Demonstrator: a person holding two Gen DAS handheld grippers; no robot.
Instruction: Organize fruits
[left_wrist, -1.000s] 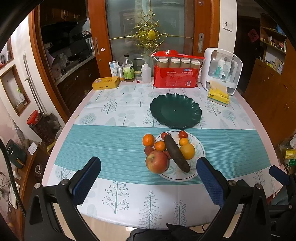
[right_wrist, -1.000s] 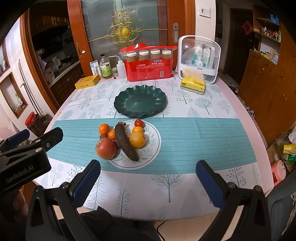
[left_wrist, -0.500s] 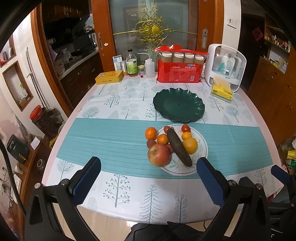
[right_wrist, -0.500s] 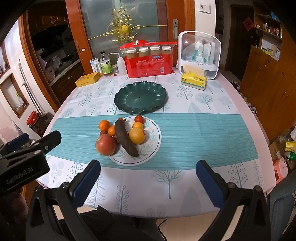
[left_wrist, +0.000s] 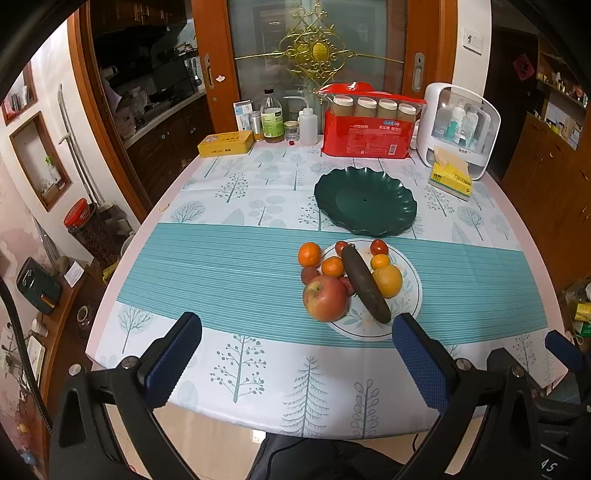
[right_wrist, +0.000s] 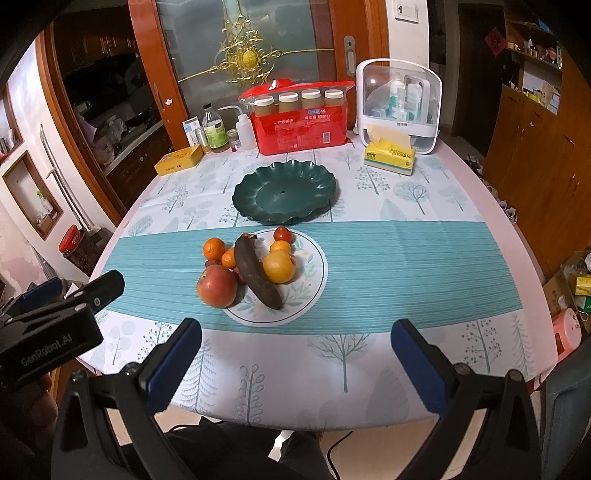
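While both grippers hang back over the near edge of the worktop (left_wrist: 229, 258), the fruit sits ahead of them and well apart, heaped on and beside a white round plate with a leaf pattern (right_wrist: 314, 269), with an empty dark green scalloped plastic dish (right_wrist: 286, 197) just beyond it. From the left gripper (left_wrist: 295, 354) the pile lies ahead and slightly right; from the right gripper (right_wrist: 295, 350) it lies ahead and slightly left, so neither looks clearly nearer. A big red-yellow apple (left_wrist: 325, 298) rests at the plate's near left rim, touching a long dark brown cucumber-like fruit (left_wrist: 365, 284) whose long axis runs from far left to near right across the plate. A round orange (left_wrist: 387, 280) sits on its right side, and a small tangerine (left_wrist: 309, 254) lies off the plate on the teal cloth. Both grippers stand wide apart and hold nothing, level and pointed forward over the worktop edge. The apple seems the easiest first pick.
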